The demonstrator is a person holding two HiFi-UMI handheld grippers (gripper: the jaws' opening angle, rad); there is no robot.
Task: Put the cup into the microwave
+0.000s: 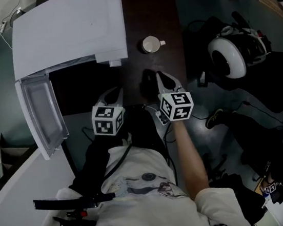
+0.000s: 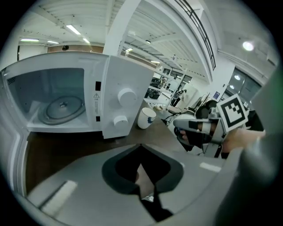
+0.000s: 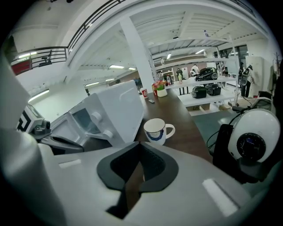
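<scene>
Grey jaws on both my tongs are pressed together, nothing pinched: left gripper (image 2: pixel 140 146), right gripper (image 3: pixel 139 143). Cup (image 3: pixel 155 131) stands upright on the dark wooden table (image 1: pixel 149 10), at 12 o'clock of the right gripper and apart from it, just beside the microwave (image 1: pixel 68 29) at its 3 o'clock.

Progress: door (image 1: pixel 41 115) is swung open, nothing else done. Left to do: spread the jaws, grab the cup, carry it in, set it down, release.

Left gripper view shows the cavity and the glass turntable (image 2: pixel 64 107), bare as far as I can tell in that dim light; head view only gets the microwave's top. Right gripper view gives the cup side-on with its blue mark, which the top-down head view misses.
</scene>
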